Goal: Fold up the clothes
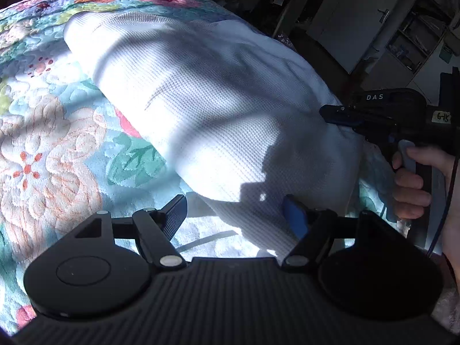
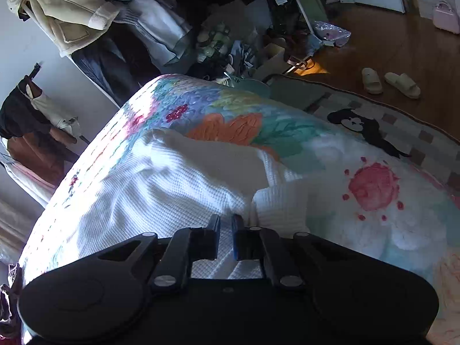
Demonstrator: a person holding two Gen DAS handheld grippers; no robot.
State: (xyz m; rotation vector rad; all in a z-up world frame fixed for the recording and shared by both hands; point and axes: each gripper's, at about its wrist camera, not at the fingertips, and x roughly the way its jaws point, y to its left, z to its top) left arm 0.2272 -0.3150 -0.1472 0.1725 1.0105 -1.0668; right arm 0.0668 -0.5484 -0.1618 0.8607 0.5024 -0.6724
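A white waffle-knit garment point(image 1: 207, 109) lies on a floral quilted bedspread point(image 1: 51, 143). My left gripper point(image 1: 235, 212) is open, its fingers spread on either side of the garment's near edge. In the left wrist view my right gripper point(image 1: 333, 115) sits at the garment's right edge, pinching the cloth. In the right wrist view the right gripper point(image 2: 226, 230) is shut on a fold of the garment point(image 2: 161, 189), whose cloth bunches up between the jaws.
The bedspread point(image 2: 373, 187) drops off to a wooden floor with a patterned rug point(image 2: 373, 120) and a pair of slippers point(image 2: 391, 83). Piled clothes and a hanging coat point(image 2: 63, 14) stand beyond the bed. A white cabinet point(image 1: 359, 14) stands at the far right.
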